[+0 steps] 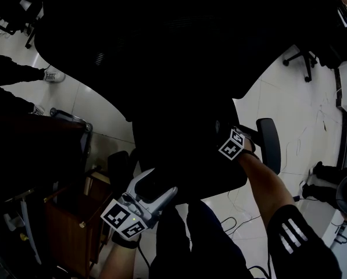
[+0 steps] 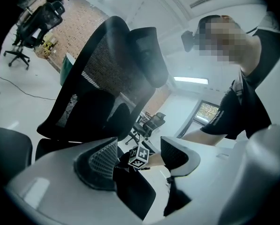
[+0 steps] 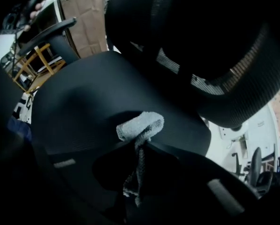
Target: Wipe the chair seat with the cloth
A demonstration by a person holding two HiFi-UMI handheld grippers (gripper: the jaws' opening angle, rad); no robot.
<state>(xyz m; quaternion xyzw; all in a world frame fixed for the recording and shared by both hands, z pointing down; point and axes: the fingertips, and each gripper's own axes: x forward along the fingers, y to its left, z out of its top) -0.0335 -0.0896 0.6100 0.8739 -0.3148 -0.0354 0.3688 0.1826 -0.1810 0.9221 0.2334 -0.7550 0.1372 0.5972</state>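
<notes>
Right gripper view shows right gripper point(image 3: 140, 143) pinching cloth point(image 3: 140, 124) over chair seat point(image 3: 83, 97); left gripper point(image 2: 139, 150) spread, empty.

floor point(image 1: 289, 109): pale tiles | wall point(image 2: 69, 27): brick | strip light point(image 2: 190, 80): lit

My left gripper point(image 1: 156, 188) is pale grey-white. Its pads point(image 2: 100, 161) are black with a ribbed grid pattern. Left marker cube point(image 1: 124, 220): black-and-white squares. My right gripper point(image 3: 140, 143) reads dark, near black. Right marker cube point(image 1: 232, 145): same black-and-white squares. Cloth point(image 3: 142, 125) is light grey with a looped terry texture. Chair seat point(image 3: 83, 102) is black with a fine weave. Chair back point(image 2: 102, 69) is black mesh with paler horizontal bands. Floor point(image 1: 289, 109) is white tile with thin dark lines. My sleeve point(image 1: 301, 243) is black with white stripes. Cabinet point(image 1: 68, 225) is reddish-brown wood. Wall point(image 2: 79, 27) is brown brick.
</notes>
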